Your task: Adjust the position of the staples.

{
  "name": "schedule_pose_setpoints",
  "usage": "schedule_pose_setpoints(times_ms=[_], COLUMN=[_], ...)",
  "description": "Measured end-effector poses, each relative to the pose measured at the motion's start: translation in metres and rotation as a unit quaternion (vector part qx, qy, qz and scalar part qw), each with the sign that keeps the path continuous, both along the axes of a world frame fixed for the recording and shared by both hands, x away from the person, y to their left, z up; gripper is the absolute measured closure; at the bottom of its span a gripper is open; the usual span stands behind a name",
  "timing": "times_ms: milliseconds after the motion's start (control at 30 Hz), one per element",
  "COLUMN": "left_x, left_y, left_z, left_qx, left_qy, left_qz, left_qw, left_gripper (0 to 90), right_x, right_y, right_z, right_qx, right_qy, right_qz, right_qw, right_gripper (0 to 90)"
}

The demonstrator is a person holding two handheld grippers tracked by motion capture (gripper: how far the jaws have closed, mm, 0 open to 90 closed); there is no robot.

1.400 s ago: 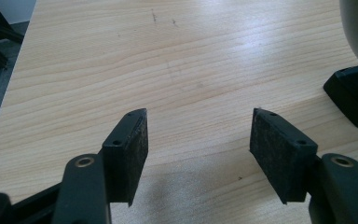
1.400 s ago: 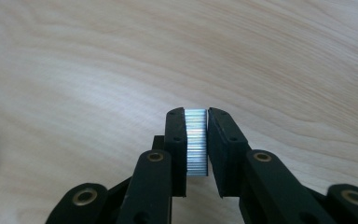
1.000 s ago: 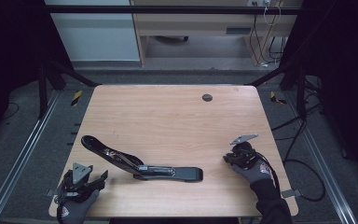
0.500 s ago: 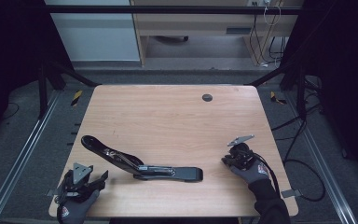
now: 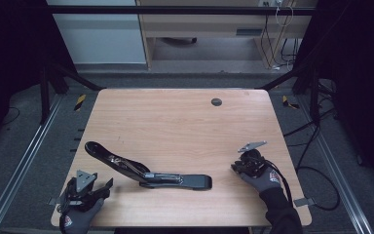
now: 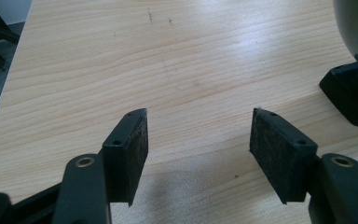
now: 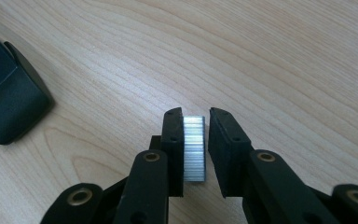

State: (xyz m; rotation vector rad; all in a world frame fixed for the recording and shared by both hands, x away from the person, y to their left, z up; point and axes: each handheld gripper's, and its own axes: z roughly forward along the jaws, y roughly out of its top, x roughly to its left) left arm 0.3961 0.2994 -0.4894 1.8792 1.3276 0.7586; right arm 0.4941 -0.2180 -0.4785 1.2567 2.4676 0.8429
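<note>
A black stapler (image 5: 175,179) lies swung open on the wooden table (image 5: 175,122), its lid arm (image 5: 112,158) raised toward the left. My left gripper (image 5: 104,187) rests at the table's front left corner. Its jaws stand open and empty (image 6: 198,140), with the stapler's end (image 6: 354,93) off to their right. My right gripper (image 5: 238,166) sits to the right of the stapler. Between its jaws (image 7: 196,135) is a silver strip of staples (image 7: 194,149). The jaws have just been opening; the strip leans on the left pad, and a thin gap shows at the right pad.
A round cable hole (image 5: 216,102) is set in the table near its far edge. The stapler's dark end (image 7: 4,102) lies to the left in the right gripper view. Metal rails run along both sides of the table, with cables on the floor at the right.
</note>
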Motion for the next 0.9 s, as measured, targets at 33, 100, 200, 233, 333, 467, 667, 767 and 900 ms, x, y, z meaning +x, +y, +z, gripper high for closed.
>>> schedule_pose_setpoints(times_ms=[33, 100, 200, 233, 333, 467, 667, 767, 900], left_x=[0.000, 0.000, 0.000, 0.000, 0.000, 0.000, 0.000, 0.000, 0.000], left_y=[0.000, 0.000, 0.000, 0.000, 0.000, 0.000, 0.000, 0.000, 0.000], left_z=[0.000, 0.000, 0.000, 0.000, 0.000, 0.000, 0.000, 0.000, 0.000], left_qx=[0.000, 0.000, -0.001, 0.000, 0.000, 0.000, -0.001, 0.000, 0.000], left_qy=[0.000, 0.000, 0.000, 0.000, 0.000, 0.000, -0.001, 0.000, 0.002], left_qz=[0.000, 0.000, 0.001, 0.001, 0.001, 0.001, 0.001, 0.000, -0.002], left_qw=[1.0000, 1.0000, 1.0000, 1.0000, 1.0000, 1.0000, 1.0000, 1.0000, 1.0000], left_gripper=[36.7, 36.8, 36.7, 36.7, 36.7, 36.8, 36.8, 36.8, 36.8], right_x=[0.000, 0.001, 0.001, 0.002, 0.002, 0.002, 0.000, -0.002, -0.005], right_y=[0.001, 0.003, 0.003, 0.003, 0.003, 0.003, 0.001, 0.001, 0.000], right_z=[0.000, -0.002, -0.003, -0.003, -0.003, -0.003, 0.001, 0.006, 0.013], right_qx=[0.001, 0.003, -0.001, -0.002, -0.003, -0.004, 0.001, 0.005, 0.018], right_qy=[0.002, 0.004, 0.007, 0.007, 0.007, 0.008, -0.004, -0.006, -0.017], right_qz=[-0.001, -0.002, 0.001, 0.002, 0.003, 0.003, 0.005, 0.015, 0.038], right_qw=[1.0000, 1.0000, 1.0000, 1.0000, 1.0000, 1.0000, 1.0000, 0.9999, 0.9990], right_gripper=[76.4, 77.0, 77.7, 77.7, 77.7, 77.7, 78.3, 78.3, 78.3])
